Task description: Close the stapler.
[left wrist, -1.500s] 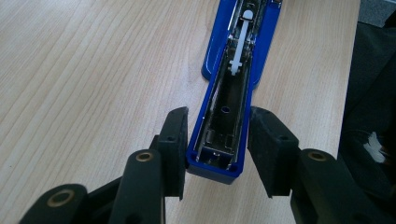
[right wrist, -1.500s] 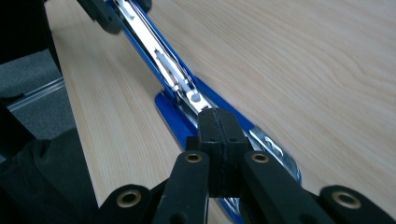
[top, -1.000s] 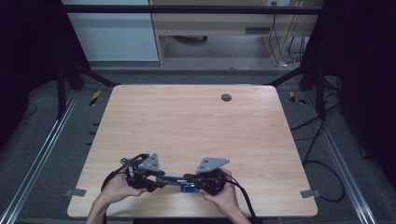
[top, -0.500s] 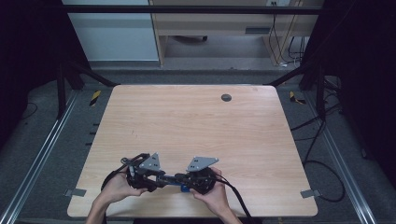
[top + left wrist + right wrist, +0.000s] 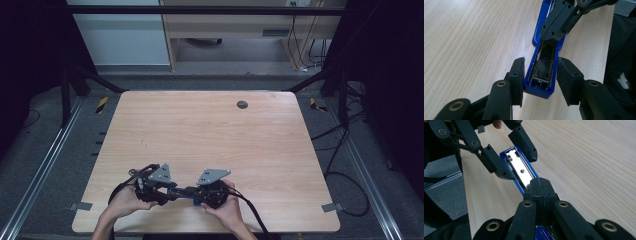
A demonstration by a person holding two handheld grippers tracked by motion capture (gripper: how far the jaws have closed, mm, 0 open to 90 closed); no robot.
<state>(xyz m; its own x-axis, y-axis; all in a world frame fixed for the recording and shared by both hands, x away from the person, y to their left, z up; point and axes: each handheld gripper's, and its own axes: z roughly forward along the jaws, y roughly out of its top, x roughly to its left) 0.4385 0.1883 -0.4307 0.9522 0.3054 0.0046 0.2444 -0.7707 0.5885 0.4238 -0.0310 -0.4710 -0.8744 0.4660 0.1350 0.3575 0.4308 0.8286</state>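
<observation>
While the blue stapler (image 5: 543,72) lies opened out near the table's (image 5: 210,130) front edge, both grippers are on it. Left gripper (image 5: 540,75): pads straddle the end of the blue body, one finger (image 5: 517,77) against its side, the other just beside the opposite wall; can't tell if that one presses, but it reads as a clamp across the body. Right gripper (image 5: 541,192): fingertips together, pressed tip-down on the metal channel (image 5: 520,172) of the stapler, ahead of the left gripper's pads in the right gripper view. In the high view the two grippers face each other, left (image 5: 170,192) and right (image 5: 197,192), with the stapler between them. Front edge is close behind the hands; bare wood runs wide beyond the fingers to the far edge, with a dark round grommet (image 5: 242,104) well apart.
</observation>
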